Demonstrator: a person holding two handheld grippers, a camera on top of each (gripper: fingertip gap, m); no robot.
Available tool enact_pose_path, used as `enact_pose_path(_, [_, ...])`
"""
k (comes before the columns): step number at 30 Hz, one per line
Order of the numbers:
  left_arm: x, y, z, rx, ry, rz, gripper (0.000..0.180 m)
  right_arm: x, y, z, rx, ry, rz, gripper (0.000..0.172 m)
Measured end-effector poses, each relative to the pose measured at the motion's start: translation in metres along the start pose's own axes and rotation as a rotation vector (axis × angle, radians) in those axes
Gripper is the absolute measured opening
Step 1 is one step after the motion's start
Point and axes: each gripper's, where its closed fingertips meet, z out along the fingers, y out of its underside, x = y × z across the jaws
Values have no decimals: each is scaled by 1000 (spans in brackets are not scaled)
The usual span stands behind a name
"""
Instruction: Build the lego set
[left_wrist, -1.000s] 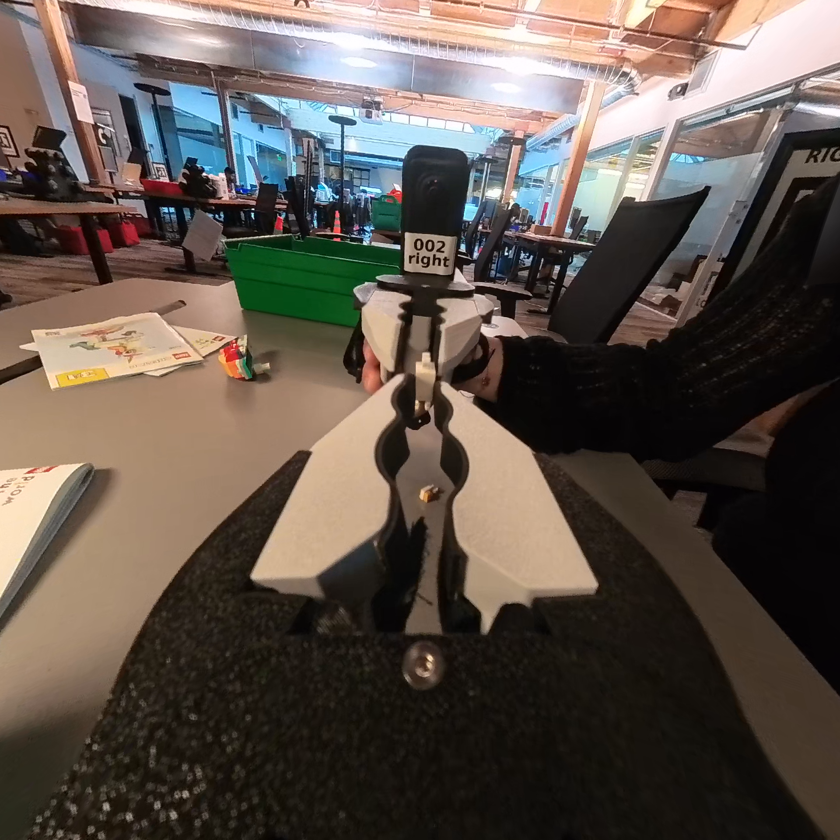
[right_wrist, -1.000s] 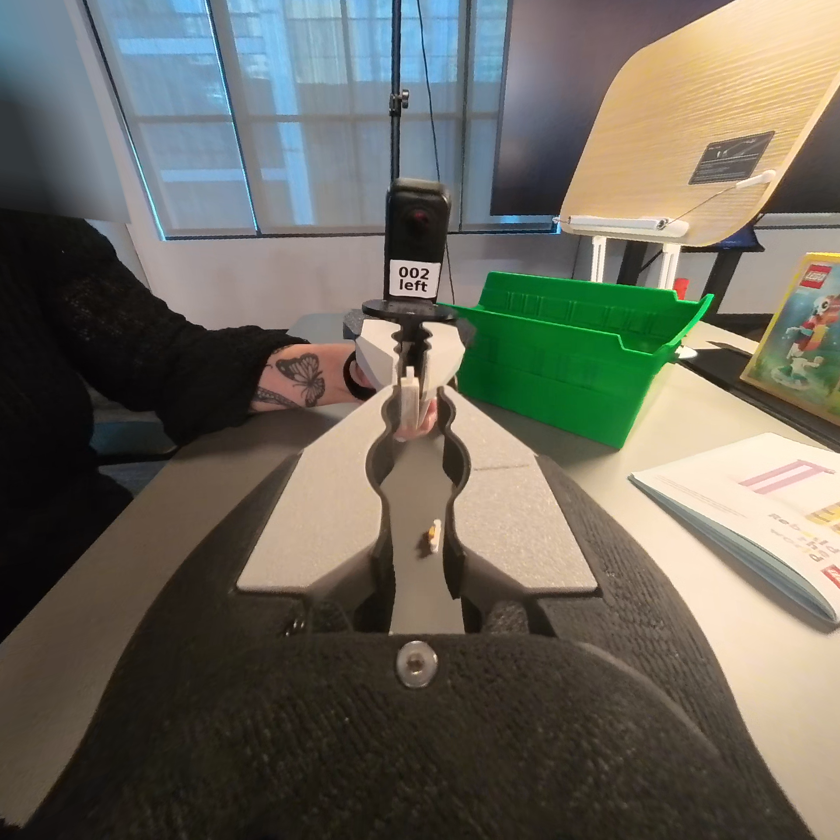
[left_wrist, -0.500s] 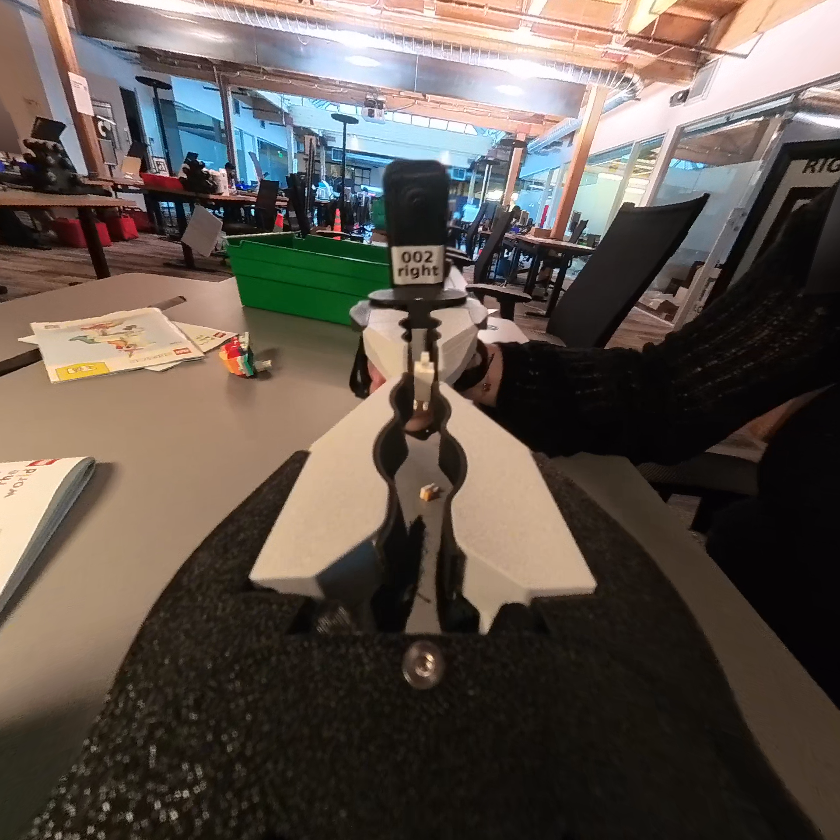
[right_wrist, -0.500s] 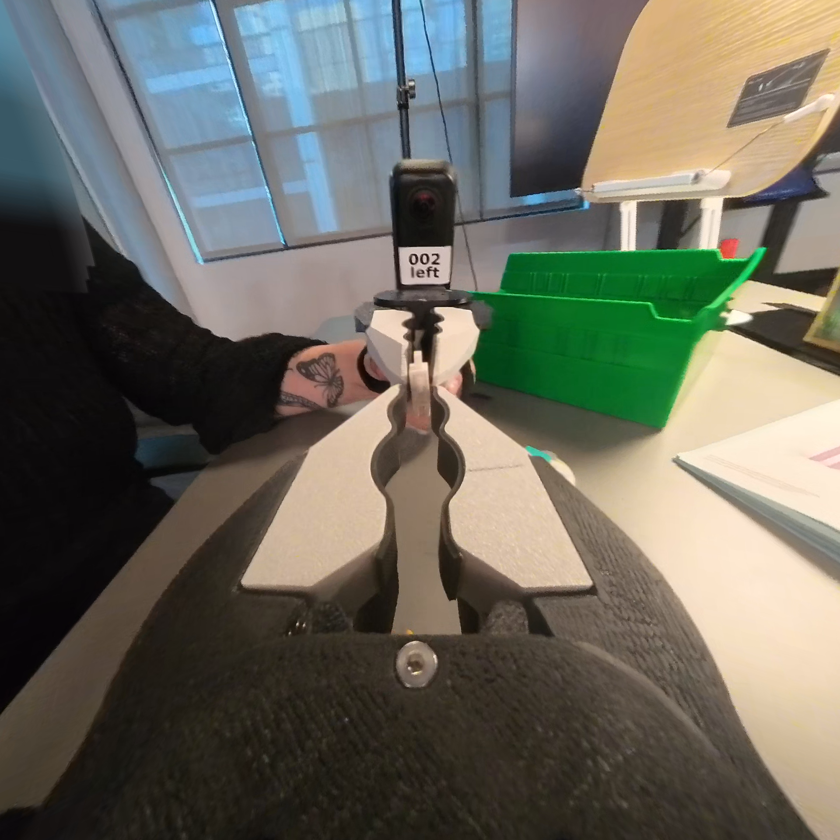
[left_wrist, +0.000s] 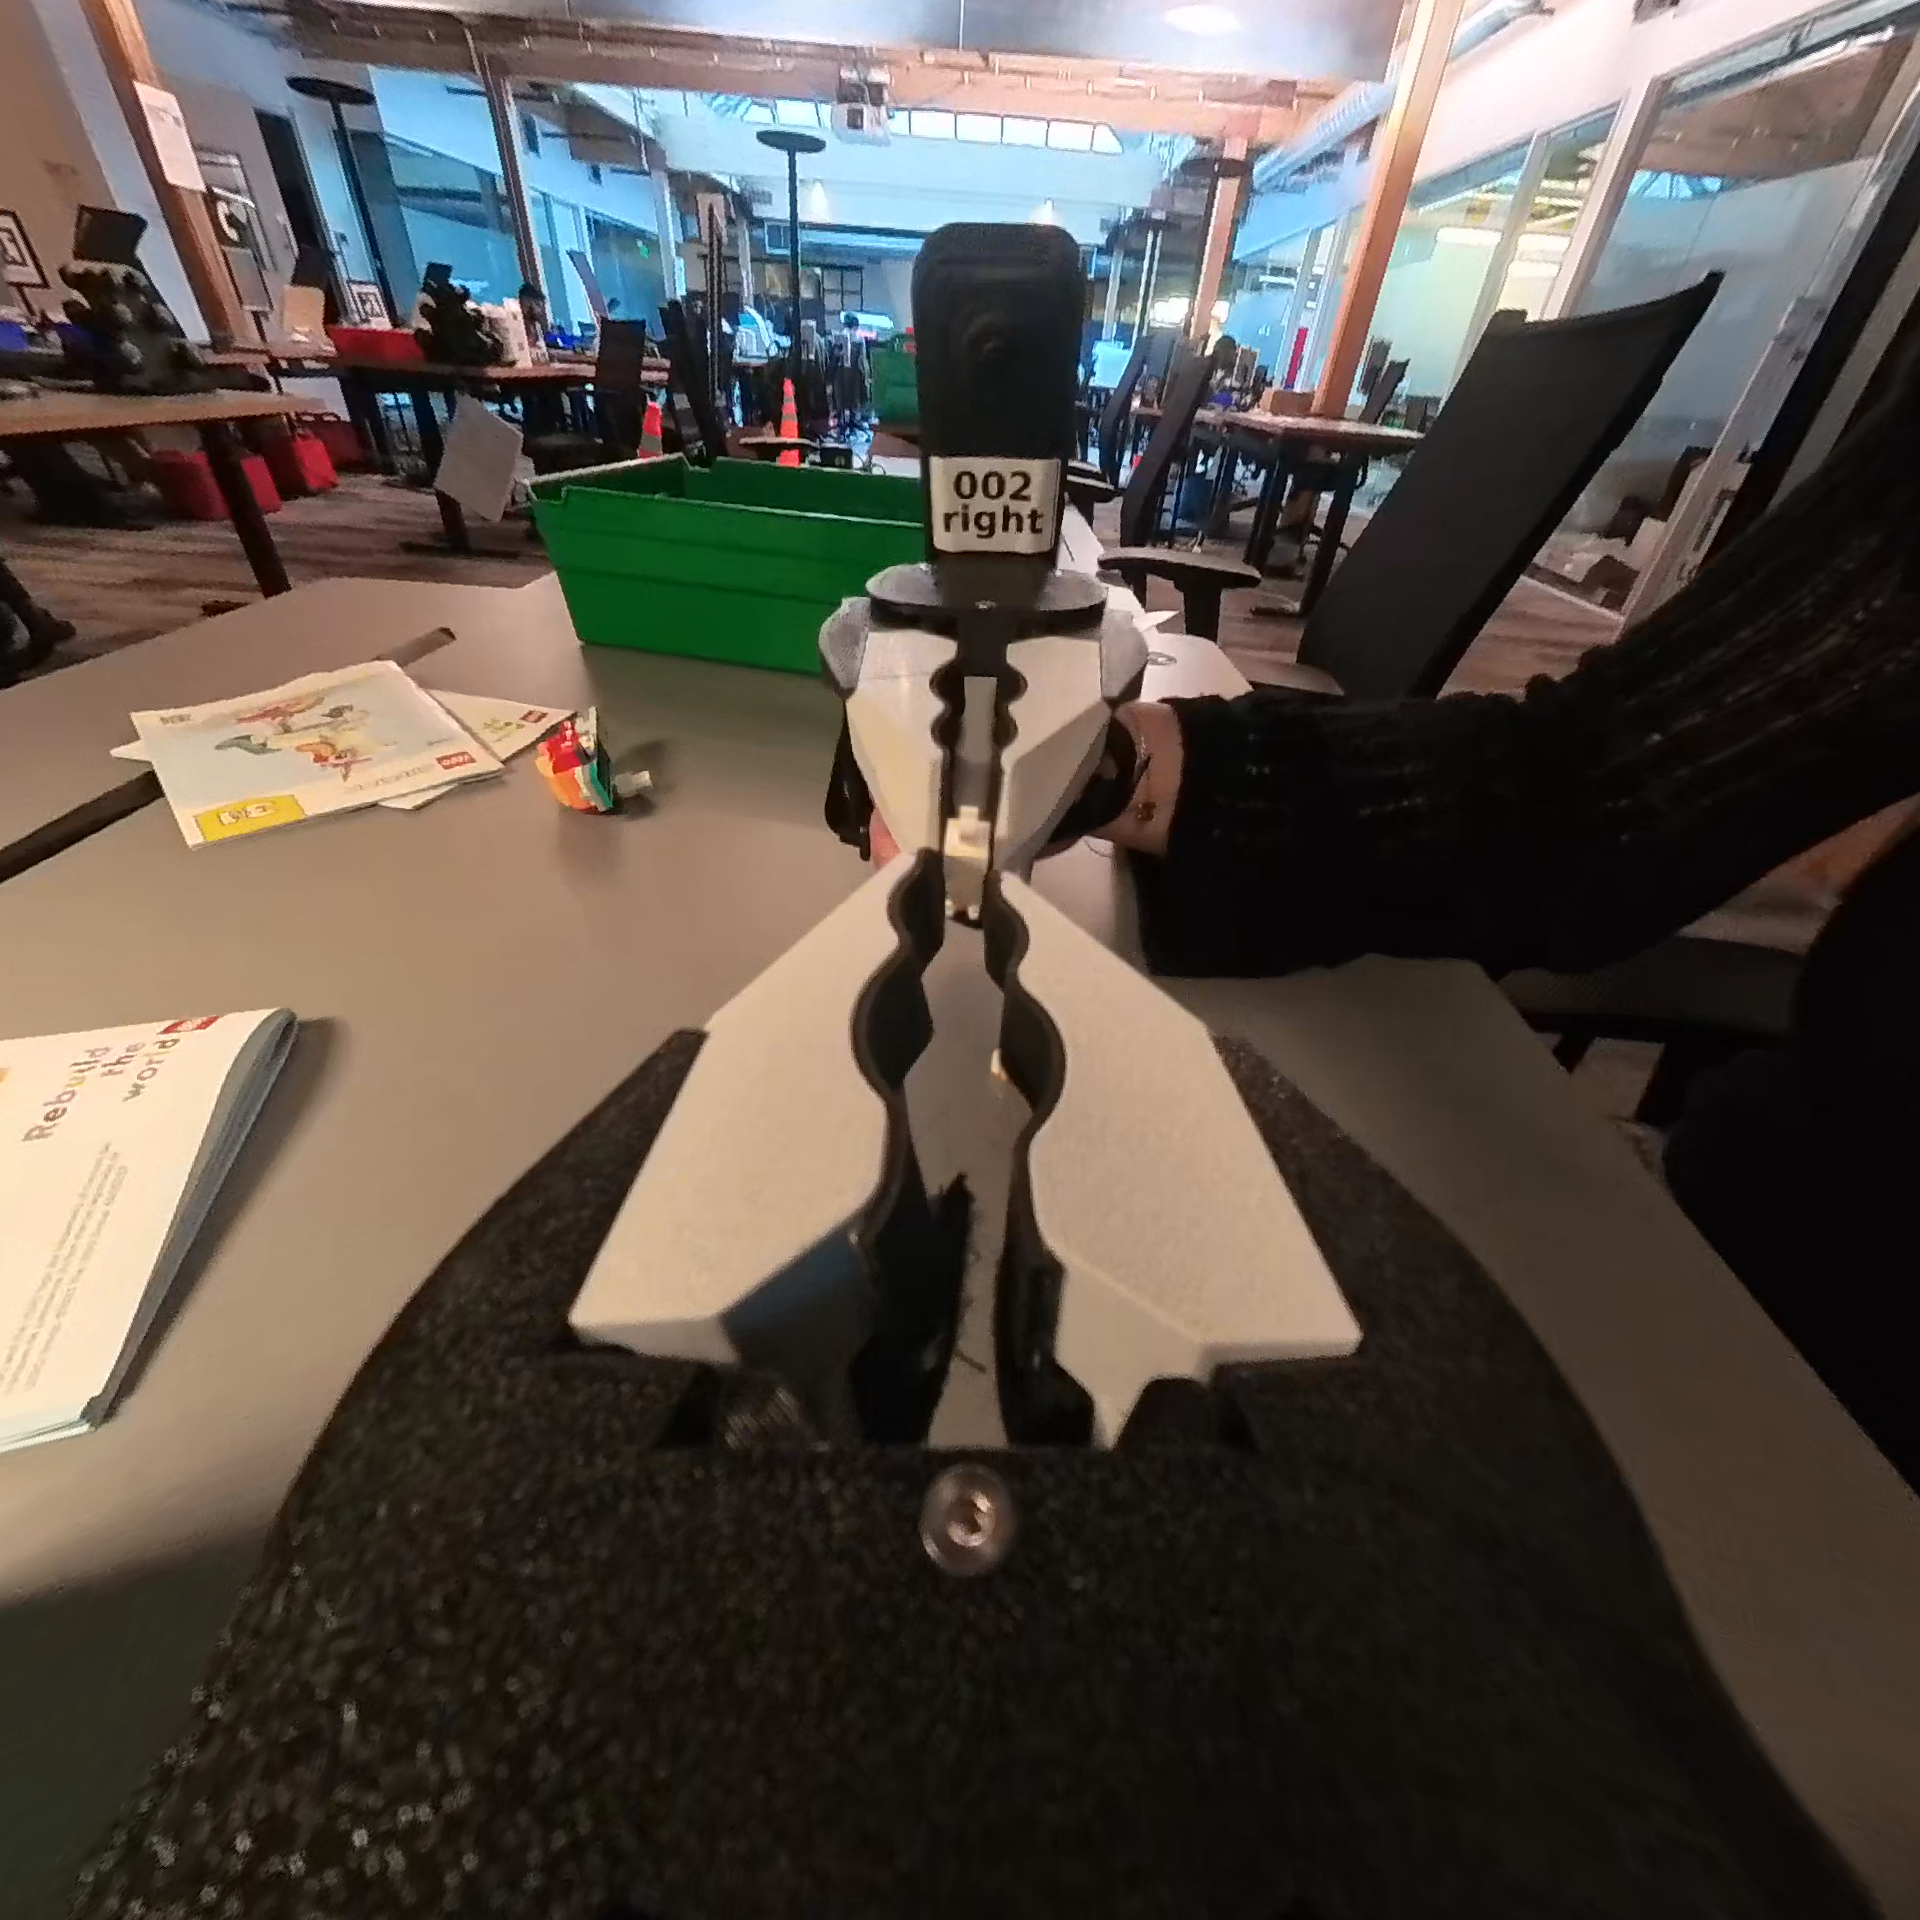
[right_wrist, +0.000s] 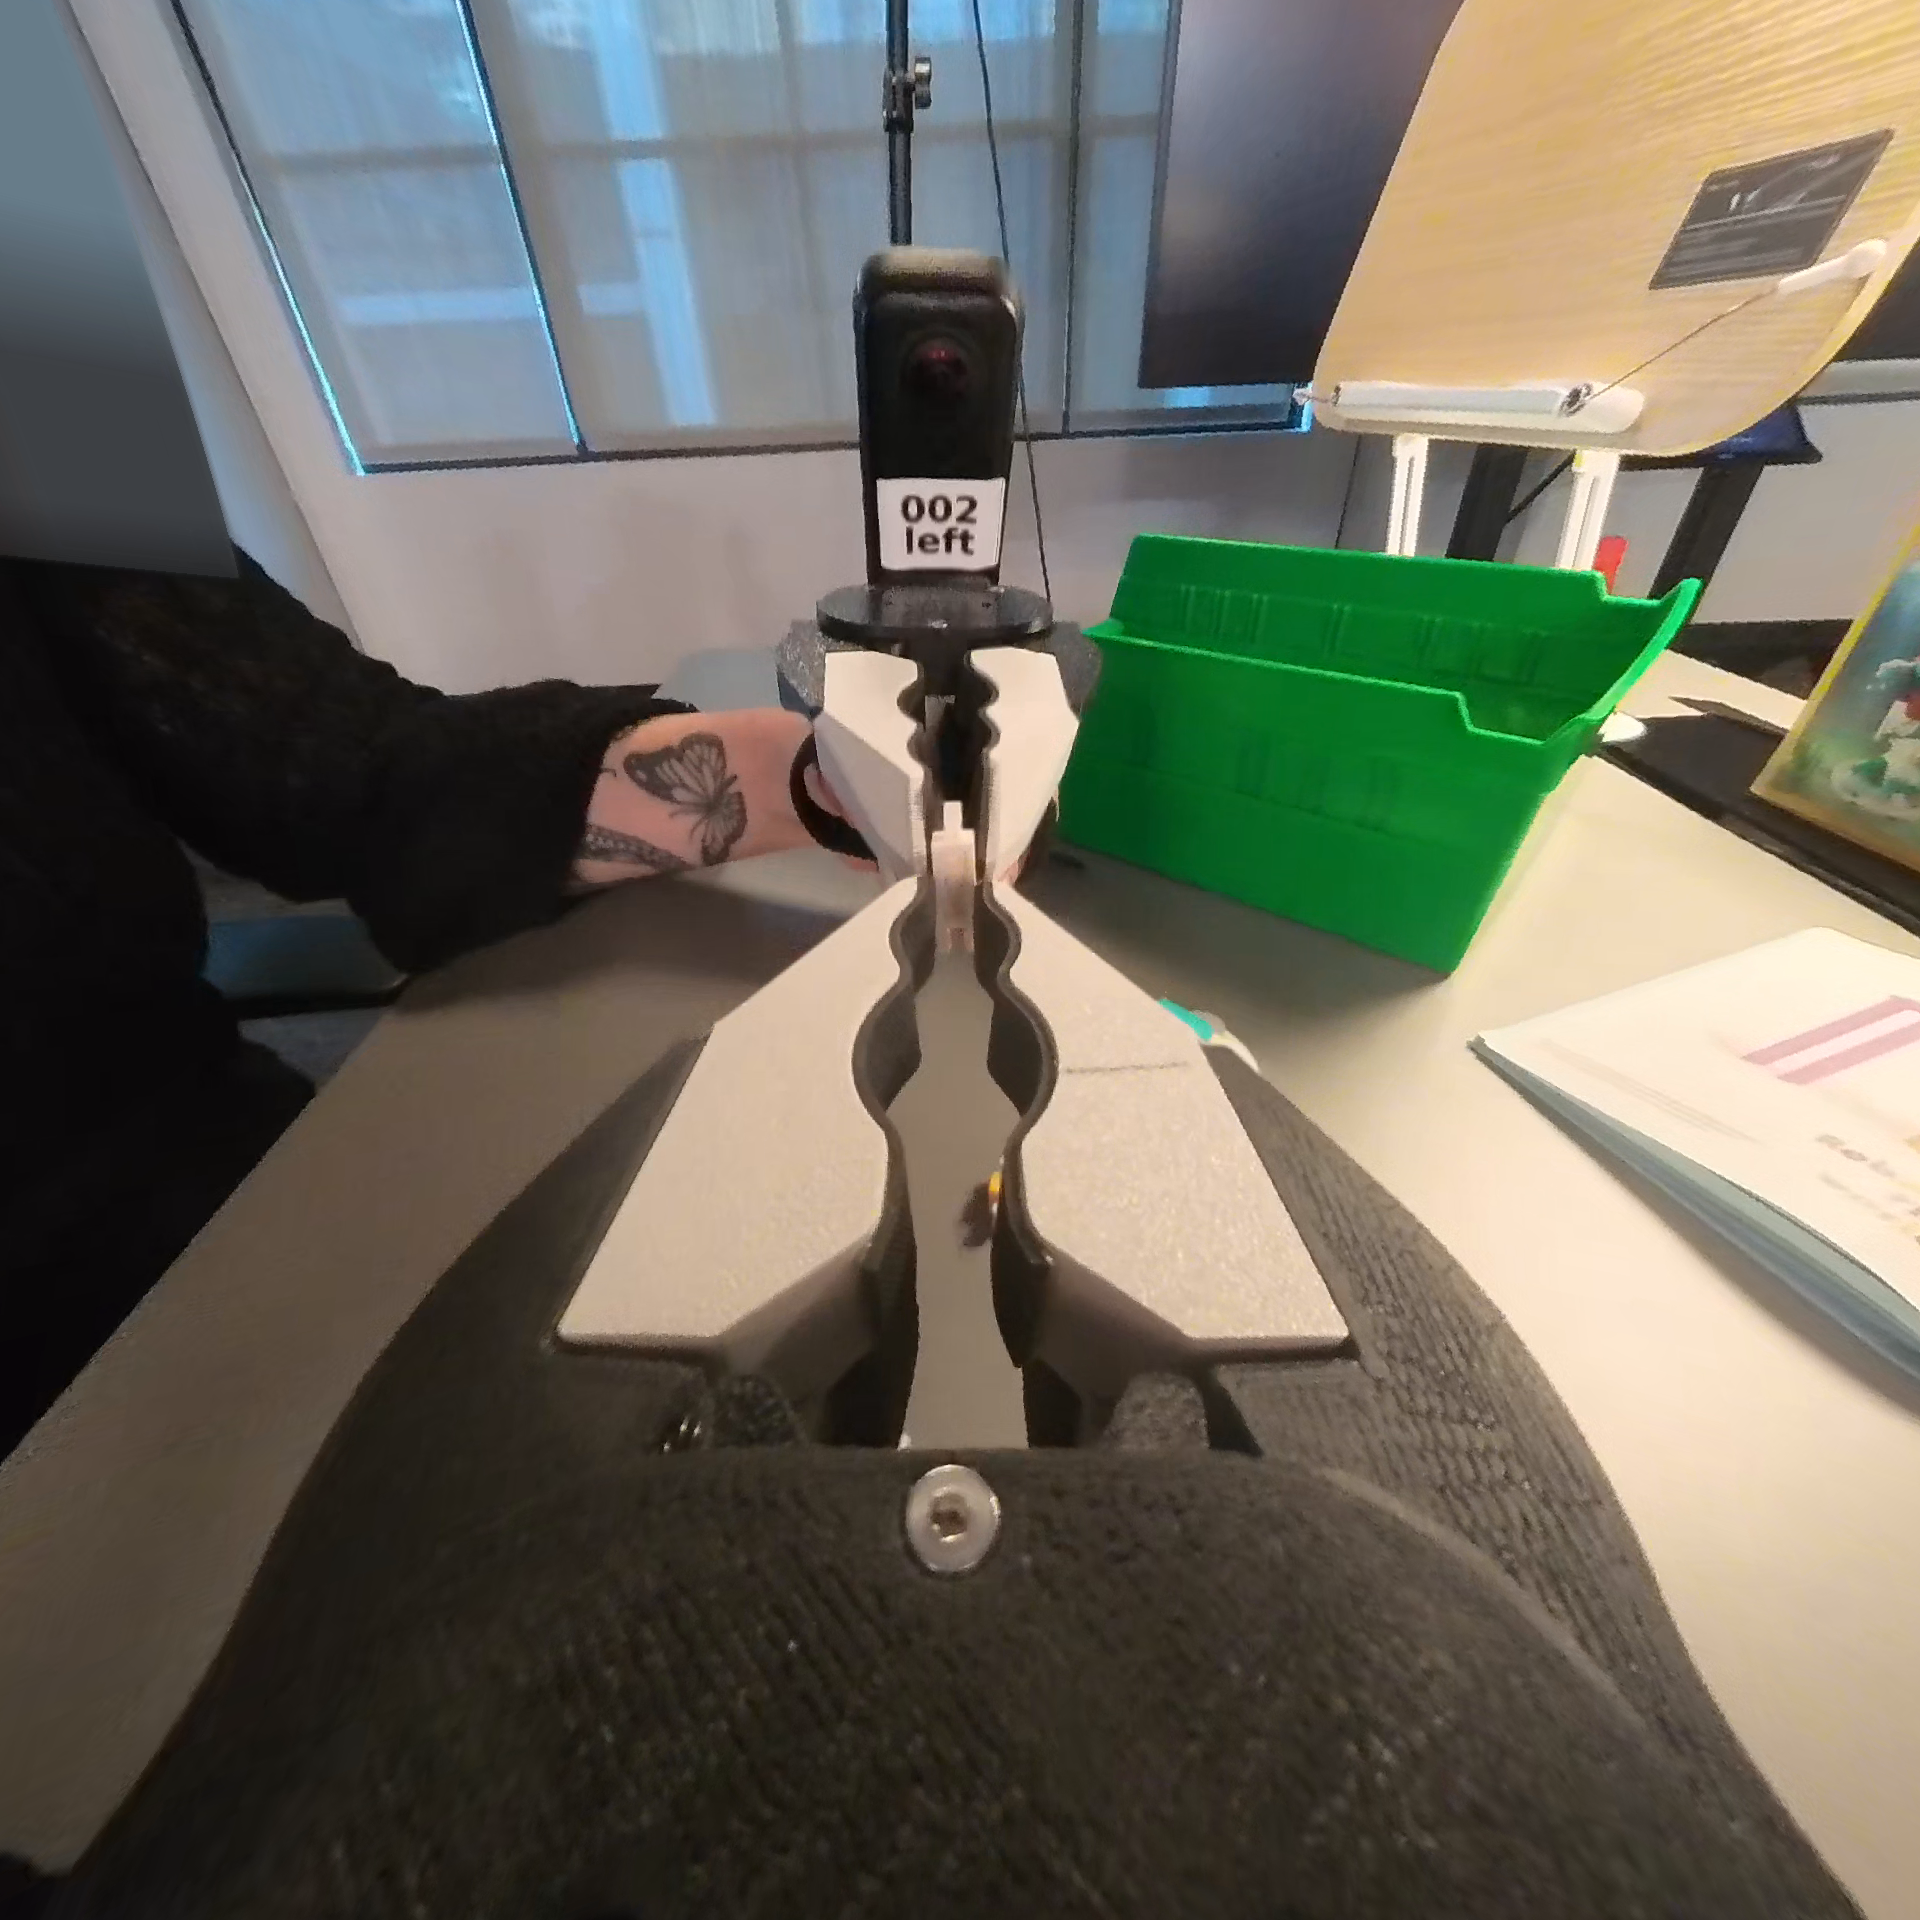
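I see both grippers, left gripper (left_wrist: 961, 888) and right gripper (right_wrist: 956, 894), meeting tip to tip, fingers pinching one small white brick assembly (left_wrist: 966, 847) above the grey surface (left_wrist: 436, 935); its long axis runs between them. A white printed label (left_wrist: 992, 504) sits on the facing camera.

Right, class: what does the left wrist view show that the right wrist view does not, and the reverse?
Only left wrist: flat printed paper leaflets, black mesh office chair. Only right wrist: tilted pale wooden board, large paned window. Both: green plastic bin, open white booklet, grey table, small white brick piece mid-frame.
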Motion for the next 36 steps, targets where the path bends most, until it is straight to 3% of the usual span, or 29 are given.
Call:
enact_pose_path(12, [9, 17, -8, -147, 16, 54, 3, -11, 12, 6, -67, -50, -3, 4])
enact_pose_path(14, [-1, 27, -21, -210, -45, 89, 0, -5, 2, -5, -6, -21, 14, 4])
enact_pose_path(16, [-9, 17, -48, -121, -78, 20, 0, 10, -19, -41, 99, 68, 15, 4])
enact_pose_path(18, [-15, -3, -58, -17, -124, 6, 0, 15, -17, -55, 102, 119, 21, 4])
enact_pose_path(21, [-12, -6, -38, 13, -119, -28, 0, 11, -11, -38, 105, 69, 66, 4])
enact_pose_path(26, [1, -13, -14, 99, -63, -112, 24, -3, -10, -13, 115, -13, 81, 5])
enact_pose_path(36, [12, -12, 0, 140, 5, -146, 5, -11, -13, -2, 122, -26, 38, 4])
